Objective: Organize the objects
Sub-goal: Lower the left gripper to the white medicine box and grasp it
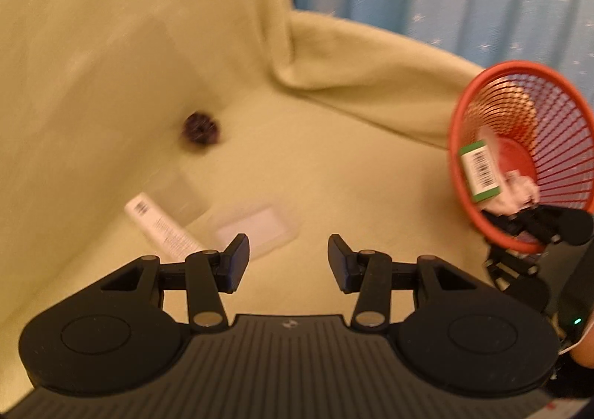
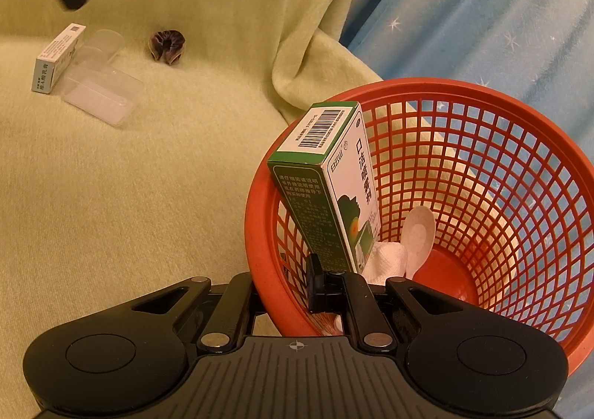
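Progress is standing at roughly the halfway mark, judged from what is lying where. Sitting inside the red basket (image 2: 464, 177) are a green-and-white medicine box (image 2: 326, 189), leaning upright against the near wall, a white spoon (image 2: 417, 237) and a crumpled white cloth or tissue (image 2: 386, 259) at the bottom. Lying outside on the yellow-green blanket (image 2: 130, 196) are a small white box (image 2: 57, 57), a clear plastic container (image 2: 100, 98) touching it, and a dark scrunchie-like item (image 2: 167, 46) a little apart (its exact nature cannot be told).

The right gripper (image 2: 326, 287) is clamping the basket's near rim, one finger outside the wall and one inside, and is tilting the basket toward the loose items. The left gripper (image 1: 287, 259) is hanging with its fingers spread wide and nothing between them, low over the blanket and just short of the clear container (image 1: 256, 229) and white box (image 1: 163, 229). My judgement is that these three items are awaiting collection, the container or box being the likeliest next.

Regarding coverage: the right wrist view is showing the basket's contents sharply, including the spoon and cloth, and the rim grip itself. The left wrist view (blurred) is showing the empty left fingers and their nearness to the loose items, and it is showing the basket (image 1: 519, 159) only at the frame's edge, the spoon not being made out there.
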Available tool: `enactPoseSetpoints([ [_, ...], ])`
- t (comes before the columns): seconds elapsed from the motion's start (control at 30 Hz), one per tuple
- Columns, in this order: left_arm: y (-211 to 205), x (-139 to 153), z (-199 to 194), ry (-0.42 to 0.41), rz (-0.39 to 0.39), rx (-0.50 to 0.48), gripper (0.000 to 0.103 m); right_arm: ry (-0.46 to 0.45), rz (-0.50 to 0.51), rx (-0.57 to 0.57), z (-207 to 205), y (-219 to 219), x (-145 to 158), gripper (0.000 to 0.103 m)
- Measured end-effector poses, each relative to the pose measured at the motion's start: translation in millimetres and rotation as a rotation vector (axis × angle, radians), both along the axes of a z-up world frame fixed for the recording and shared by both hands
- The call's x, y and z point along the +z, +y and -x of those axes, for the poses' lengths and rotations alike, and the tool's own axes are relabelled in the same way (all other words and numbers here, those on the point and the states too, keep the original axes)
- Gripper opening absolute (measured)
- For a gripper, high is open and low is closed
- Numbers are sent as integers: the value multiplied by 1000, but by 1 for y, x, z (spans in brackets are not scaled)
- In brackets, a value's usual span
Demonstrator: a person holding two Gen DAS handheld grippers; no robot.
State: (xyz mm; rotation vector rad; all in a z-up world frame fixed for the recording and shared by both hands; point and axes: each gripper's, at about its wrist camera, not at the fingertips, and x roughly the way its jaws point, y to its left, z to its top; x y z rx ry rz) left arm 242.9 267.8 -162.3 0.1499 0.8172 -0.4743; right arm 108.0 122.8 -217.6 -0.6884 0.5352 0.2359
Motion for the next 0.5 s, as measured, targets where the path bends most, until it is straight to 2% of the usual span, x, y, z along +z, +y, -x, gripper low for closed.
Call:
enactPoseSetpoints([
  [0.3,20,-15,2,34,-32,80,47,1,9,4,1,0,-1,6],
  [0.5,31,-23,1,37,-47,122,60,2,12,5,2,0,-1,6],
])
